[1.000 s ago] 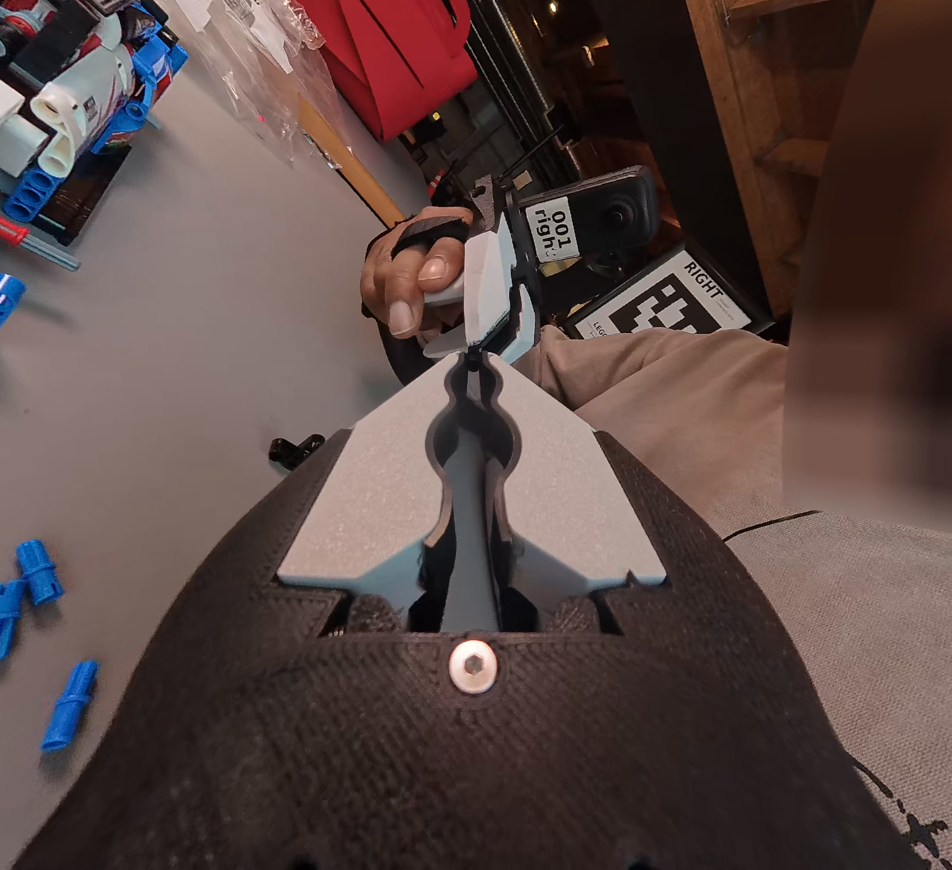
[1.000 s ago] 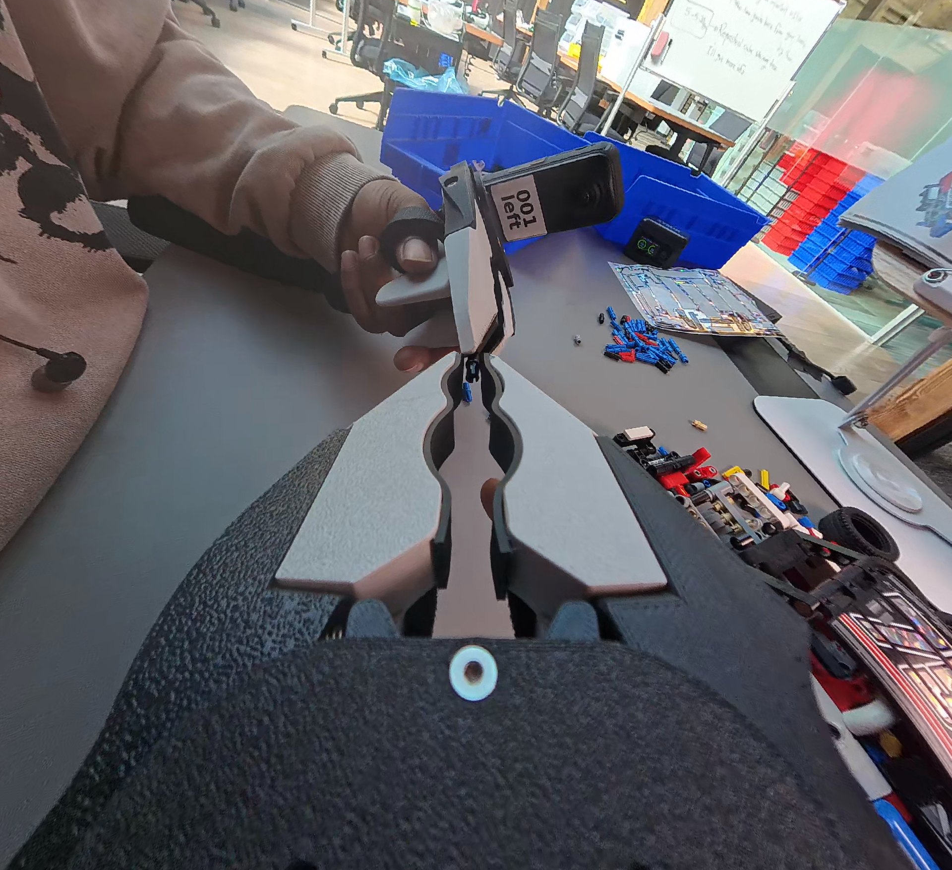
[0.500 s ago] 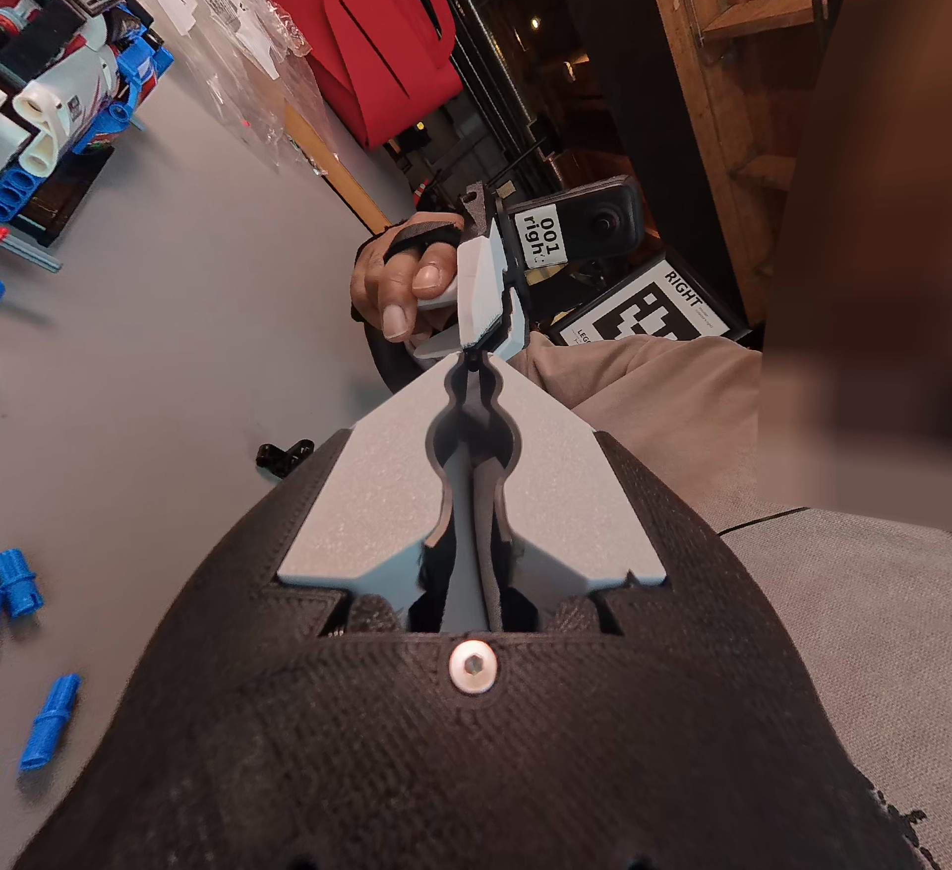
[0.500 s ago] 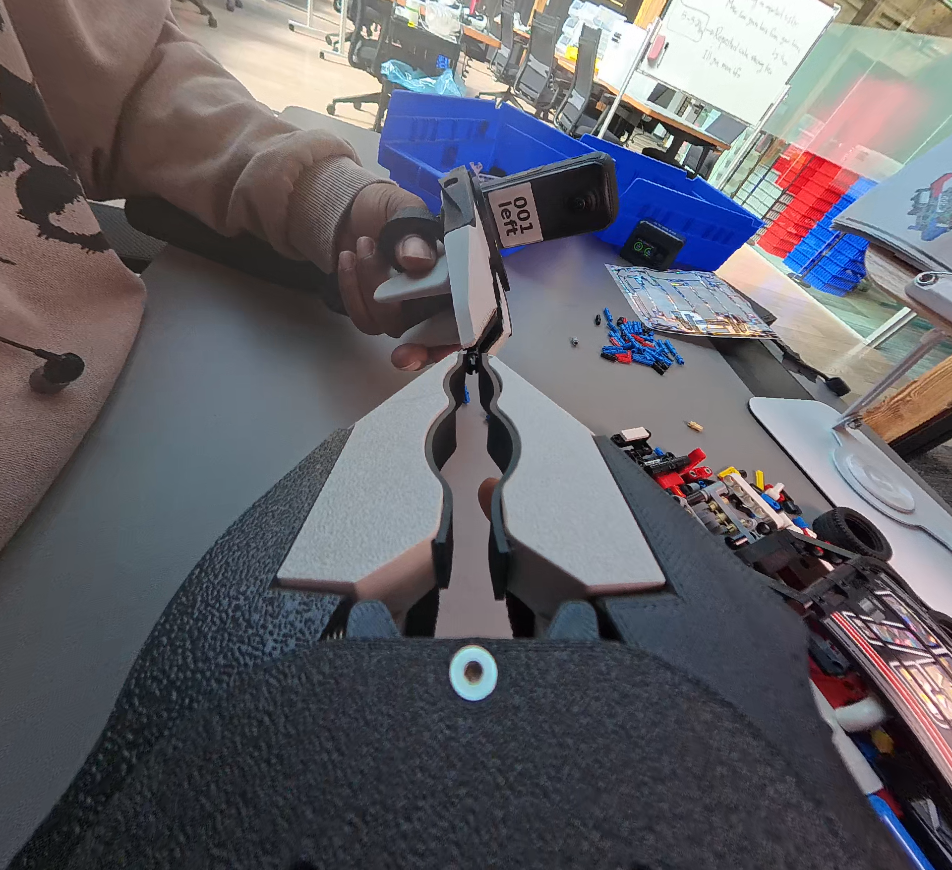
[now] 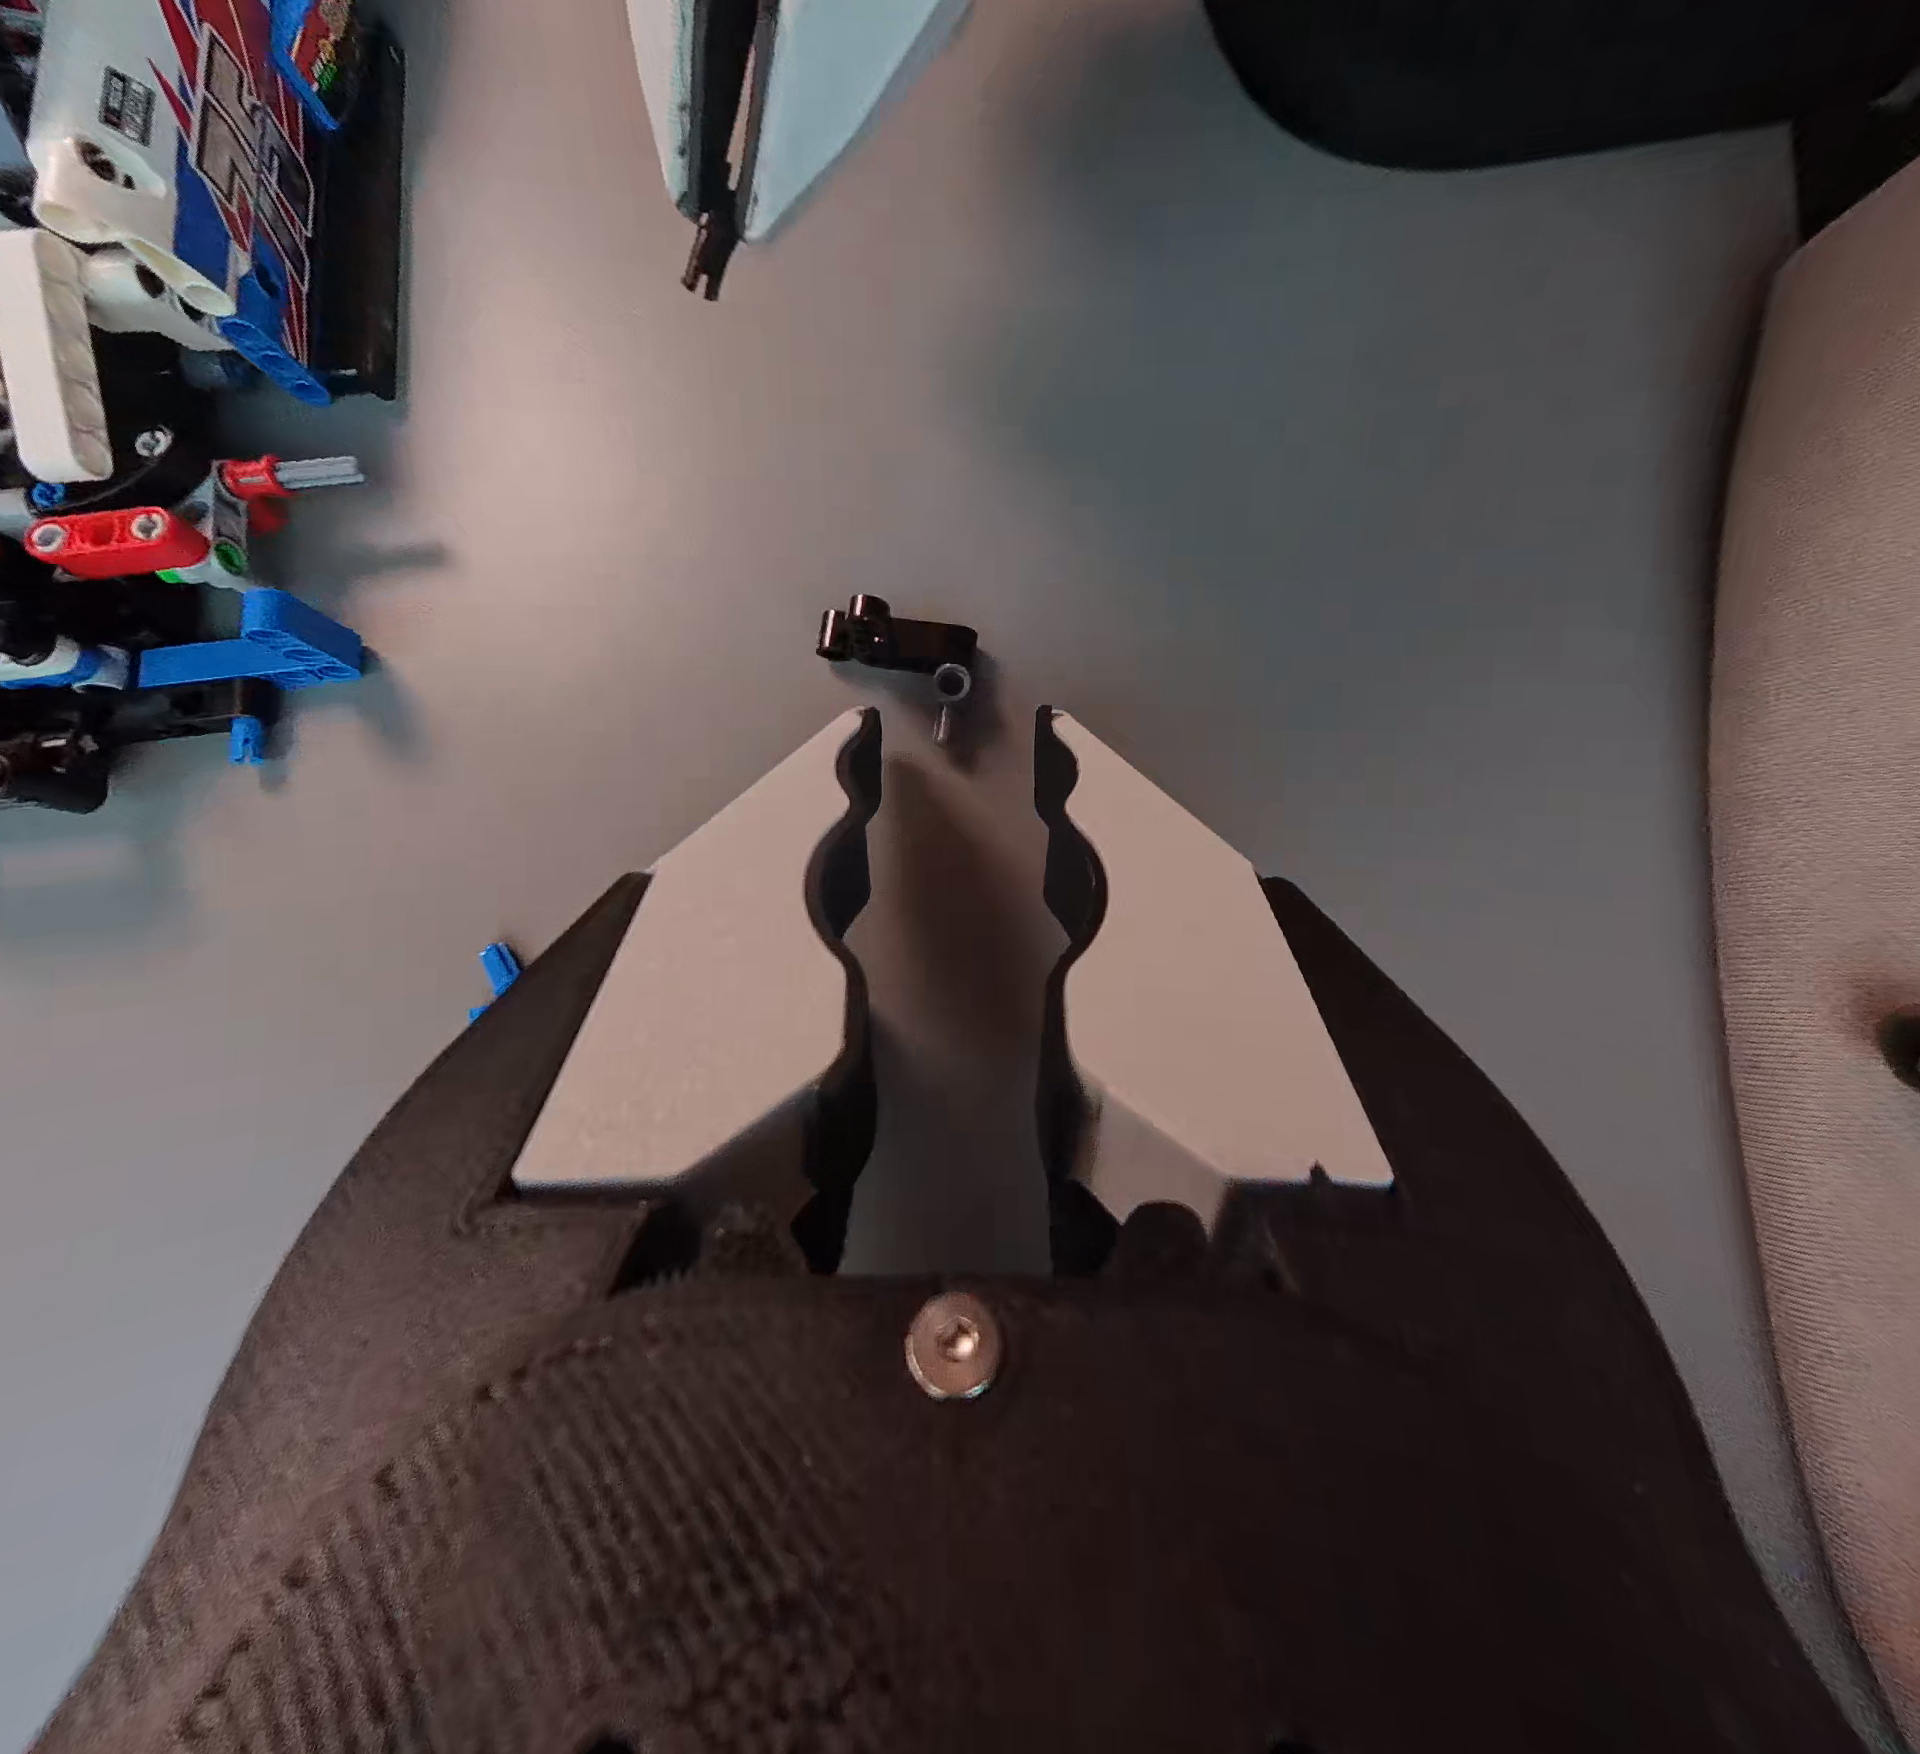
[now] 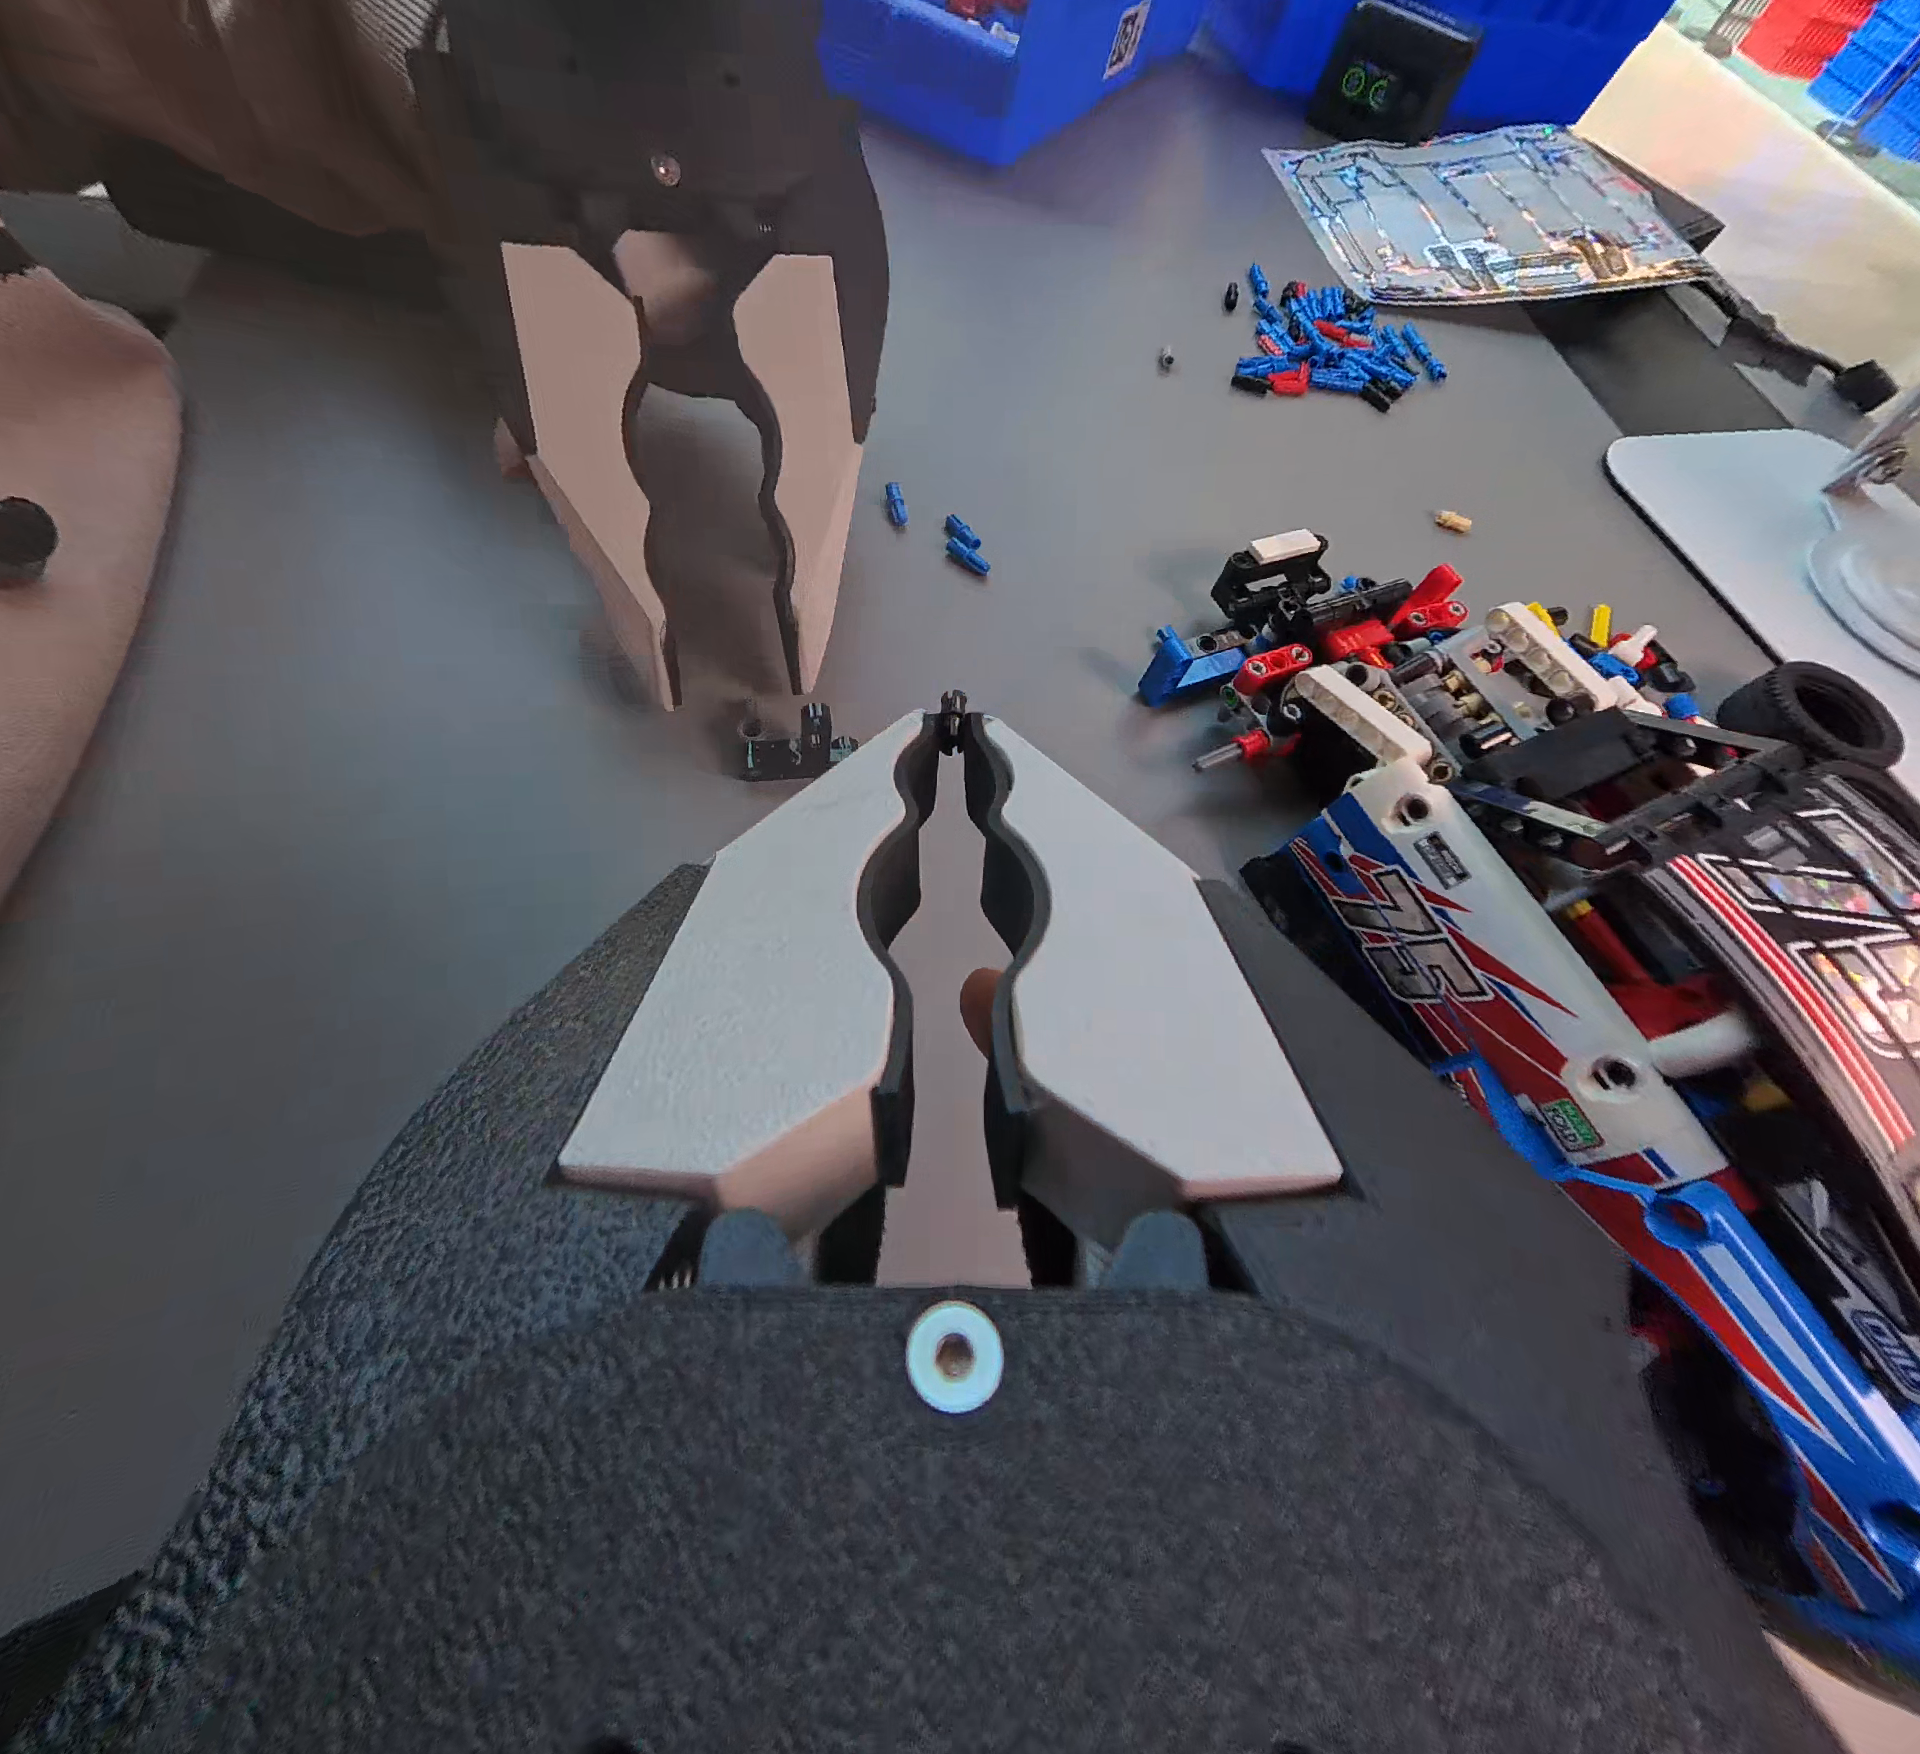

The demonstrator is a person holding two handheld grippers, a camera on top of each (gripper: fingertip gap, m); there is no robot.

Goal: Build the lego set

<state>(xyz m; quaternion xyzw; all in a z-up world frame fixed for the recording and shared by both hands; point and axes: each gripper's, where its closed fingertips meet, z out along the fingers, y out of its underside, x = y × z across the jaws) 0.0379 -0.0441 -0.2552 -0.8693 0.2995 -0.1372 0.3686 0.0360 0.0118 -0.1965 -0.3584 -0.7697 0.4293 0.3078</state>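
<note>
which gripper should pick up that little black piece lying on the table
Left. The left gripper is open, empty and poised just short of the black piece. The right gripper is shut on a small black pin.

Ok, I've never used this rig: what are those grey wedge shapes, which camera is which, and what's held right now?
There is no robot arm: a person holds one hand-held two-finger gripper in each hand, and each carries a camera looking along its grey fingers.

The left wrist view looks down over the left gripper. Its jaws stand apart, holding nothing, just short of a small black connector piece lying on the grey table.

The right wrist view looks over the right gripper. Its jaws are pinched on a tiny black pin that sticks out at the tips. The same gripper shows at the top of the left view.

Also on the table: the part-built race car, a pile of loose pins, a sticker sheet and blue bins.
</note>
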